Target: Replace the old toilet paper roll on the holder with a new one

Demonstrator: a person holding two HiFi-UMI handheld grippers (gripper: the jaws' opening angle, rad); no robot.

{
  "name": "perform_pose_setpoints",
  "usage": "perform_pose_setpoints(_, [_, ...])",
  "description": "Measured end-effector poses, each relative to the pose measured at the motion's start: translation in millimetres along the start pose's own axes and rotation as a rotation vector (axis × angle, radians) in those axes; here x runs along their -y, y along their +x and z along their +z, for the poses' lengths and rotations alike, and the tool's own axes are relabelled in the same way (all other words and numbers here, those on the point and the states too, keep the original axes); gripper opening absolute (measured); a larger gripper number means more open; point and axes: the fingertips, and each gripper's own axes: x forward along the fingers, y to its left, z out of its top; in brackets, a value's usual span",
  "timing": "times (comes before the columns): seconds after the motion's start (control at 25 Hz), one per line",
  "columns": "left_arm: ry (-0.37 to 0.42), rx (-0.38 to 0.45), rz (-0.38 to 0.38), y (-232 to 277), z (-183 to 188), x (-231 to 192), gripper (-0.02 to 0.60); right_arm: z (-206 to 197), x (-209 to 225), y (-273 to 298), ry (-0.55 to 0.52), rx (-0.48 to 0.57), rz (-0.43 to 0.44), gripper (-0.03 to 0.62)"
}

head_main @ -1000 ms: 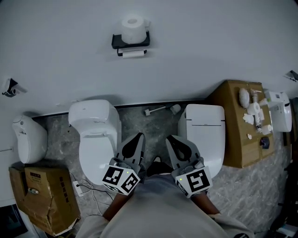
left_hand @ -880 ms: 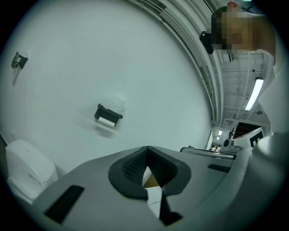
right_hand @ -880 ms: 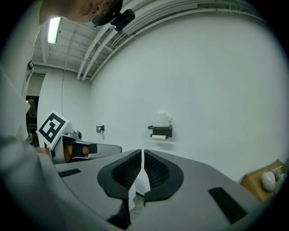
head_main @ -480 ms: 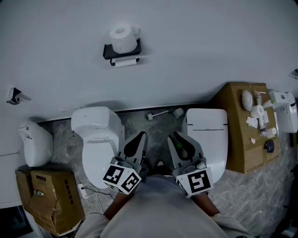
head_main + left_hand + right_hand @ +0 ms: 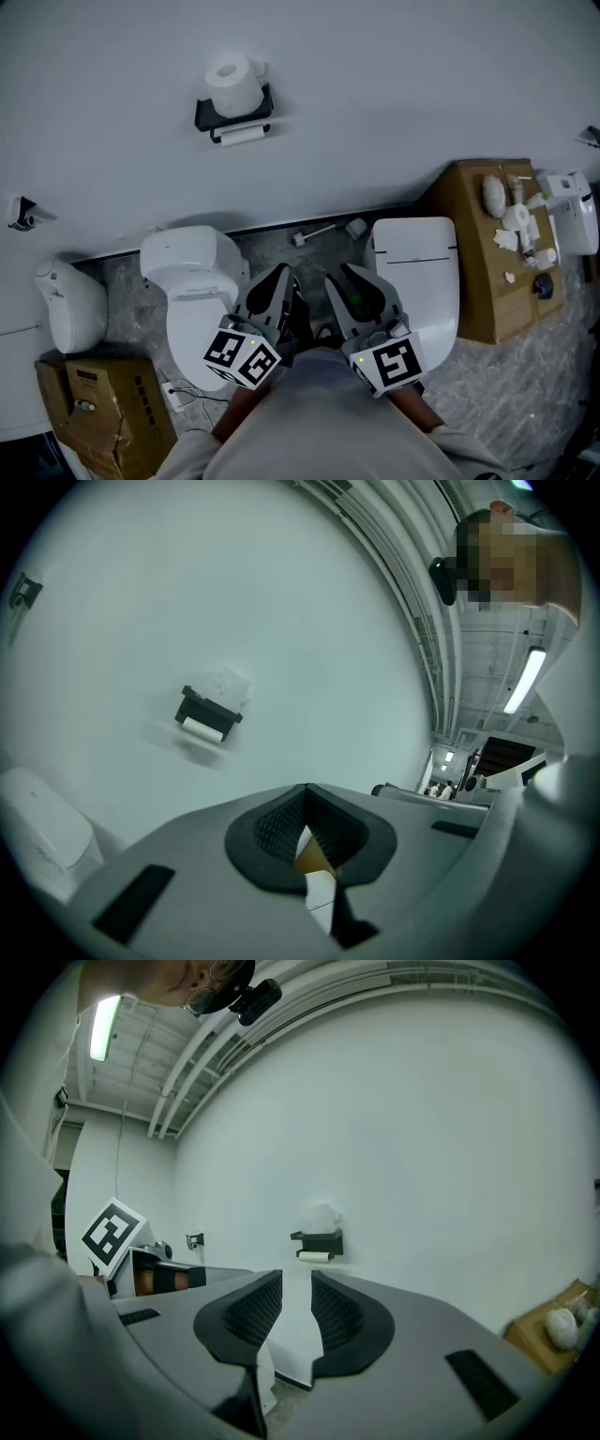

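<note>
While both grippers sit low at bottom centre of the head view, the left gripper [image 5: 281, 278] has its jaws pressed together with nothing between them. The right gripper [image 5: 339, 275] shows a narrow gap; its jaws have just been opening and are empty. Beyond the tips, two white toilets [image 5: 192, 281] stand against the wall. At upper left, well apart from both grippers, the black holder [image 5: 234, 112] carries a thin roll [image 5: 241, 136] on its bar (horizontal), with a full roll [image 5: 227, 78] upright on top.
</note>
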Motion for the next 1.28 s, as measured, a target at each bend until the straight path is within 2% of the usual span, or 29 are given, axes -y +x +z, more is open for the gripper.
perform_pose_setpoints(0.44, [-0.002,0.032,-0.025,48.4,36.8,-49.5,0.005,11.3,6.5,82.0,-0.027,-0.031,0.071,0.092])
perform_pose_setpoints(0.64, [0.005,0.047,-0.005,71.8,64.5,-81.3,0.005,19.0,11.9,125.2,-0.042,-0.032,0.094,0.050])
perform_pose_setpoints(1.04, [0.047,0.071,-0.021,118.0,113.7,-132.5,0.005,31.6,26.4,198.2,-0.033,-0.055,0.075,0.017])
perform_pose_setpoints(1.28, [0.001,0.066,-0.056,132.3,122.1,-157.5,0.005,38.5,26.7,228.7,-0.055,-0.032,0.056,0.017])
